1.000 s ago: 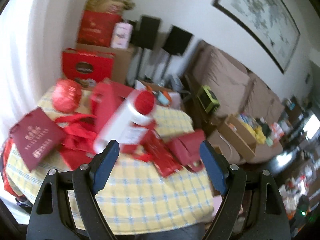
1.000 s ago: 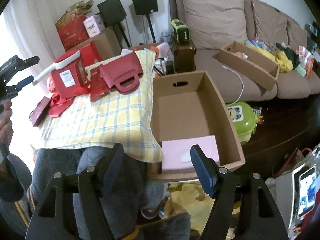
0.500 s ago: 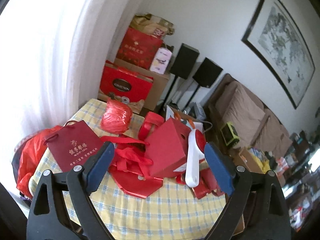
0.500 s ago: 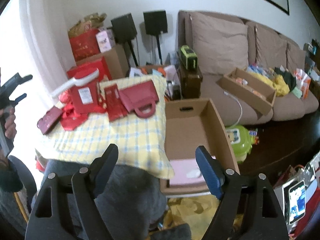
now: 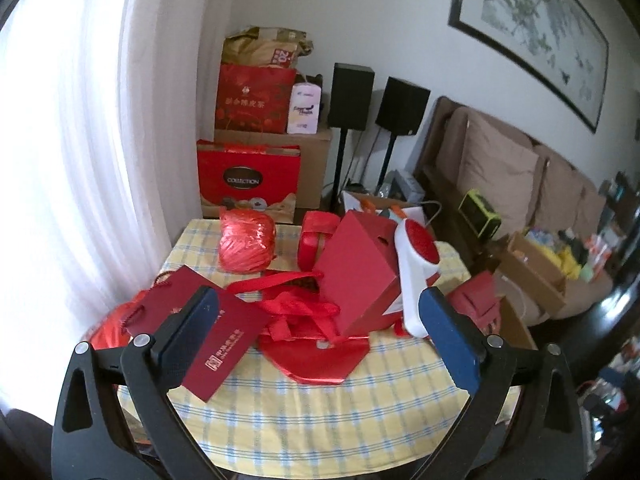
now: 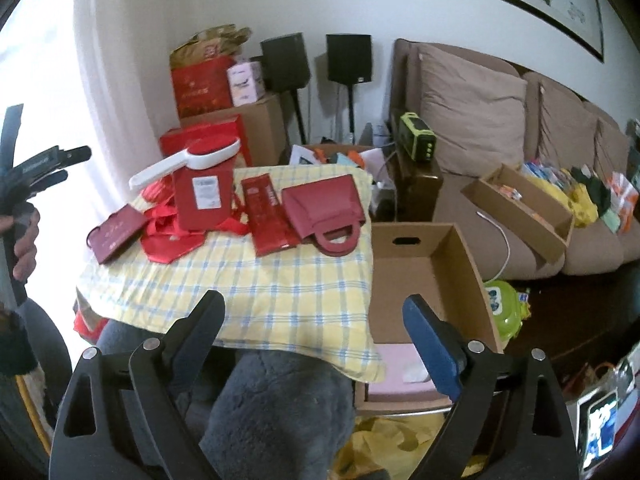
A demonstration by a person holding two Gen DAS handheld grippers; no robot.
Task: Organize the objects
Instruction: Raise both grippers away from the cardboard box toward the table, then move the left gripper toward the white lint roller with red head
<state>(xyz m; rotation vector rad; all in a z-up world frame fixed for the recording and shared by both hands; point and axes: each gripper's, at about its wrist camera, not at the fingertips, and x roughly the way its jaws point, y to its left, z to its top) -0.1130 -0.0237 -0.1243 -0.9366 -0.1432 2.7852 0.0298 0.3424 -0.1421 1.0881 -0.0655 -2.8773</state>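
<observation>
Both grippers hover with fingers spread, holding nothing: the left gripper over the desk, the right gripper before its near edge. Red gift boxes and bags cluster at the desk's far edge.

Desk, yellow checked cloth. On it: maroon paper bag at 9 o'clock; red tote under upright red box, centre; long red packet; maroon handbag at 3 o'clock; red string ball at 12.
</observation>
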